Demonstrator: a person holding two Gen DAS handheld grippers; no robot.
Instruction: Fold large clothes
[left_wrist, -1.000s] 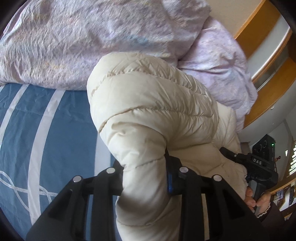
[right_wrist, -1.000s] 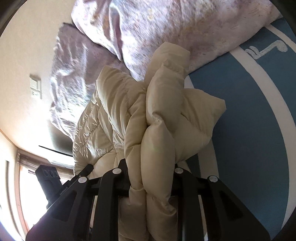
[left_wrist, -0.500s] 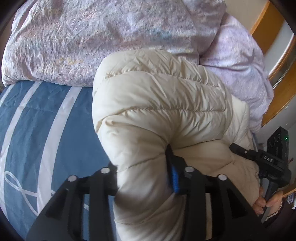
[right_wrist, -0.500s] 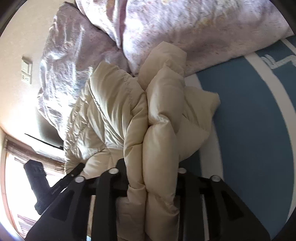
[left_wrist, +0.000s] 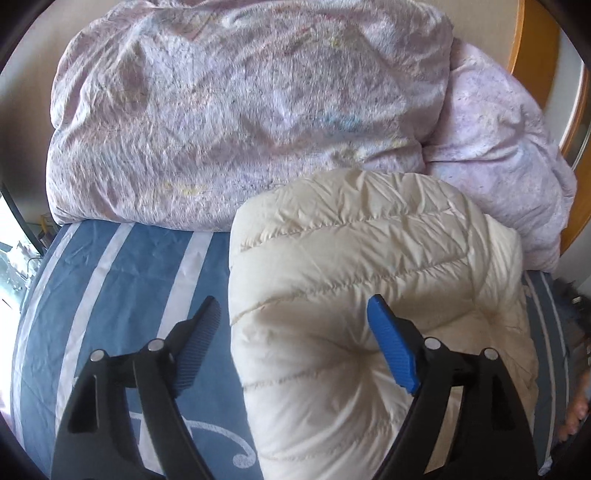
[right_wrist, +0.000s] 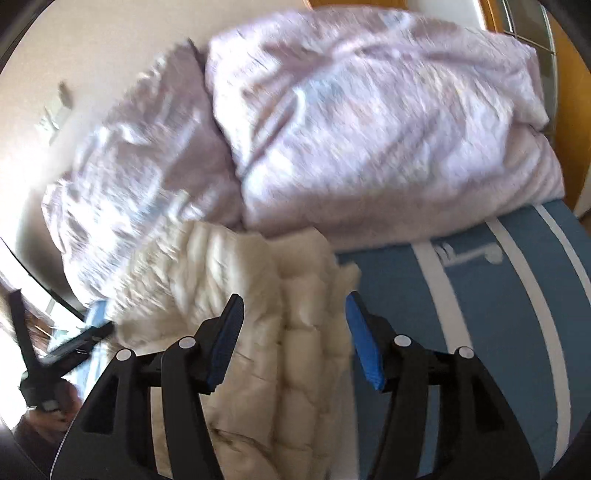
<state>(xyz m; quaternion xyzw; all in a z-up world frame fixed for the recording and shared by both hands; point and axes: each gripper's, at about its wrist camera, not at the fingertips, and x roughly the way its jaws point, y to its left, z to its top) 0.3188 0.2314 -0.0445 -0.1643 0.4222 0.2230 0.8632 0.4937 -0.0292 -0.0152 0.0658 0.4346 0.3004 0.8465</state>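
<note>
We find a bed under a blue striped sheet (left_wrist: 122, 295), with a bulky lilac duvet (left_wrist: 240, 122) heaped along its far side. Against the foot of that heap lies the task's garment, a cream quilted down jacket (left_wrist: 369, 277), bundled into a thick mound on the sheet and touching the duvet behind it.

We note the left gripper (left_wrist: 295, 343) spread wide: its right pad rests against the jacket's upper face, its left pad stands clear over the sheet just beside the jacket's edge, and nothing is clamped. The right gripper (right_wrist: 293, 339) is likewise parted, straddling a ridge of stacked quilted folds without pinching them. The right wrist view is motion-blurred, so we cannot tell whether its pads touch the fabric.

We judge the step in hand to be setting the folded bundle down and squaring it. To do it well, we advise drawing both tools straight back along their fingers, so no pad catches a seam and drags a layer open. Down filling springs back; a flat press on the crown should expel air and hold the crease. The right-hand folds look uneven, so they should be aligned before any further fold. We also advise keeping the bundle from riding up onto the duvet.
</note>
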